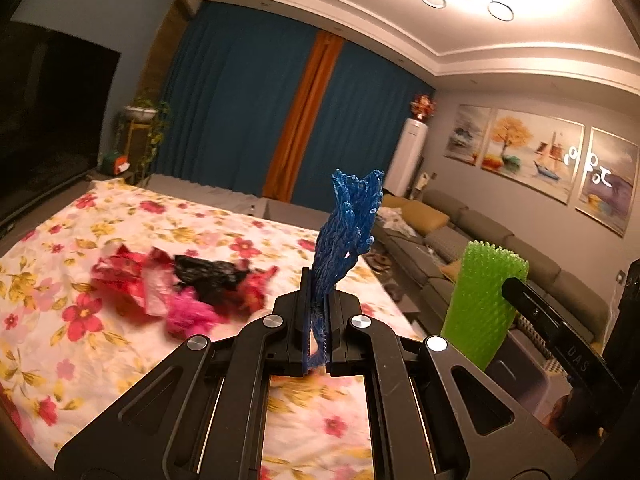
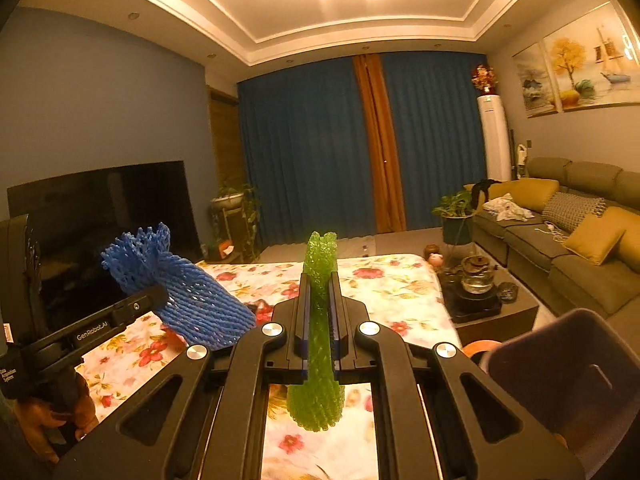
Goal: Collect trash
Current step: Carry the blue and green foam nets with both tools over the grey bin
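Left wrist: red wrappers, black bag on floral cloth.

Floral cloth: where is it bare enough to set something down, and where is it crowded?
The cloth lies bare along its far side toward the blue curtain, and at the near left corner. The middle left is crowded by the trash pile. In the right wrist view, the right edge beside the tea table is also bare.

The left gripper bears "GenRobot.AI" along its finger, and the right gripper shows "DAS" on its side.
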Tool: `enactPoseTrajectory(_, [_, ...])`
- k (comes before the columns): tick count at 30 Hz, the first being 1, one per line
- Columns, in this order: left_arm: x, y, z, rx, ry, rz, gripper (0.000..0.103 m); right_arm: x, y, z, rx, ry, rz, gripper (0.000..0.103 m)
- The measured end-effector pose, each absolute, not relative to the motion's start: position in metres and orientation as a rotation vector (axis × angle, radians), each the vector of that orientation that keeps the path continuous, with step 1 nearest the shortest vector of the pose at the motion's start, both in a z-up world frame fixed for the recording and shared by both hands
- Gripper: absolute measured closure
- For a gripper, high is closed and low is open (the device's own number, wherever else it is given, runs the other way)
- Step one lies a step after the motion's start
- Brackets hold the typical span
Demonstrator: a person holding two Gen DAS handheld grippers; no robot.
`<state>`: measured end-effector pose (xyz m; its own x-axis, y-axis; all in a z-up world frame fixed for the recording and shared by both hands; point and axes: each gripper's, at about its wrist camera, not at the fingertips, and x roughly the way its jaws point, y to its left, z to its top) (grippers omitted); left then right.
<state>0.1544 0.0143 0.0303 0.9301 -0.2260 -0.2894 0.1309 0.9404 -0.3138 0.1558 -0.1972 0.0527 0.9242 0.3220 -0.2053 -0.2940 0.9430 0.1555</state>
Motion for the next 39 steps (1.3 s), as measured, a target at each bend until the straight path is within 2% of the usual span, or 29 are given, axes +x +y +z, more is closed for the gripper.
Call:
enactPoseTrajectory(23, [0.144,-0.175,0.025,-0.158,0.382,-0.522,0.099,0.085,-0.351,0.036,0.189,0.194,0.004,0.094])
enactPoseTrajectory(39, [0.158,-0.248,0.012,-0.106,0.403,-0.627,0.099,0.081,-0.398,0.02,0.213,0.204,-0.114,0.094])
